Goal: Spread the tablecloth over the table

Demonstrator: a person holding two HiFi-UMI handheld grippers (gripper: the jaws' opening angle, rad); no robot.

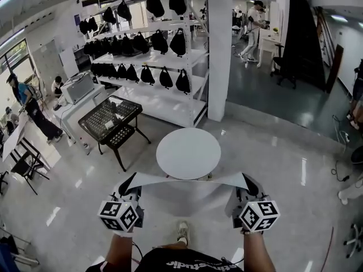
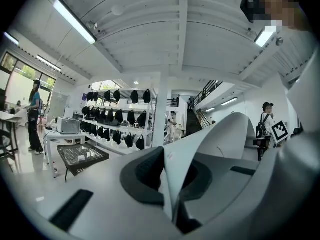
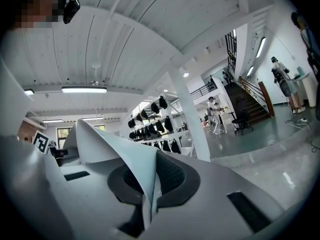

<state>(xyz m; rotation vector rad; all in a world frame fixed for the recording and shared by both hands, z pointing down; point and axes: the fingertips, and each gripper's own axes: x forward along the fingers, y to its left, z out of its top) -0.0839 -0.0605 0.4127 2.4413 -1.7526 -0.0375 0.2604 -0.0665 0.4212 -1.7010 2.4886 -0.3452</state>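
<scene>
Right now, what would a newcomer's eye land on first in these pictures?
The white tablecloth held out between the left claw and right claw, each shut on an edge, low in the head view. Just beyond it stands a bare round white table, with shelves of black bags behind.

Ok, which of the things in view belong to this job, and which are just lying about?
Job: tablecloth, clamped at its ends by left gripper and right gripper; round white table, bare.
Lying about: black mesh stand, shelves of black bags, white pillar.
</scene>
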